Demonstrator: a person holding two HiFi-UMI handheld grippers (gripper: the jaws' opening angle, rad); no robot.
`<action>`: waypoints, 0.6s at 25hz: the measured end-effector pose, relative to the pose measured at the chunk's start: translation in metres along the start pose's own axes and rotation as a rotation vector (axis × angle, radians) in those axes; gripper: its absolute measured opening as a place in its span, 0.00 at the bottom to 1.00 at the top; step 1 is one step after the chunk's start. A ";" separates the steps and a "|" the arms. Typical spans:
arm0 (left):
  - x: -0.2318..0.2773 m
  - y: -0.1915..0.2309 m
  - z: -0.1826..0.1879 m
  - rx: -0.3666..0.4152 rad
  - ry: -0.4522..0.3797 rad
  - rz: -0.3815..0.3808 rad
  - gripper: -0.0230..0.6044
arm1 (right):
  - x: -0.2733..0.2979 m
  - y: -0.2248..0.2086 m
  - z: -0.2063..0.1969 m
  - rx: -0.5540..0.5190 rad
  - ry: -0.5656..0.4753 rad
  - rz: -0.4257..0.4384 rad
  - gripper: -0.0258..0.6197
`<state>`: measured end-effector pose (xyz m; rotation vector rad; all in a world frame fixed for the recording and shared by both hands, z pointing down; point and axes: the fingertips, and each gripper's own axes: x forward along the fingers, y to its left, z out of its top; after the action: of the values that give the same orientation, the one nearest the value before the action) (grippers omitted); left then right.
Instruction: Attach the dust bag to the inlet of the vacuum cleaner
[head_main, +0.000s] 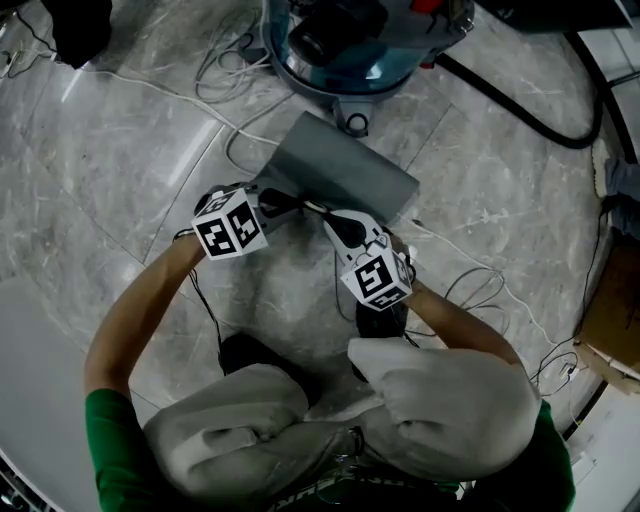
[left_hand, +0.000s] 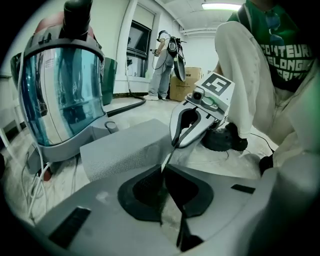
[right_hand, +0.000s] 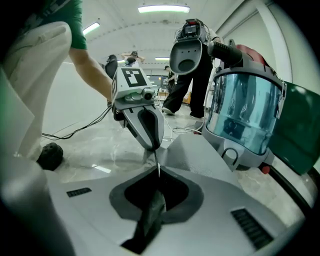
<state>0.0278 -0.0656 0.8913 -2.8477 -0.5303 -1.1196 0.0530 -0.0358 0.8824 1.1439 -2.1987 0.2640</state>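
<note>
Knees (head_main: 440, 400) in pale cloth bent over marble floor (head_main: 130, 150); left claw (head_main: 298, 205) and right claw (head_main: 326, 216) each clenched a thin edge of the flat, grey, finely textured dust bag (head_main: 345, 170).

Green sleeves (head_main: 108, 440) (short), pale trousers (head_main: 450, 400).
</note>
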 end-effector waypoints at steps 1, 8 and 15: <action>-0.002 -0.001 0.001 -0.002 -0.003 -0.003 0.08 | -0.002 0.001 0.002 -0.009 -0.007 0.016 0.07; -0.041 -0.001 0.029 0.030 -0.031 0.001 0.07 | -0.022 -0.003 0.043 -0.076 -0.100 0.095 0.06; -0.097 0.013 0.086 0.082 -0.062 0.071 0.07 | -0.056 -0.025 0.112 -0.123 -0.195 0.105 0.06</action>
<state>0.0219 -0.0937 0.7644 -2.8149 -0.4628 -0.9781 0.0462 -0.0636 0.7586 1.0253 -2.4133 0.0620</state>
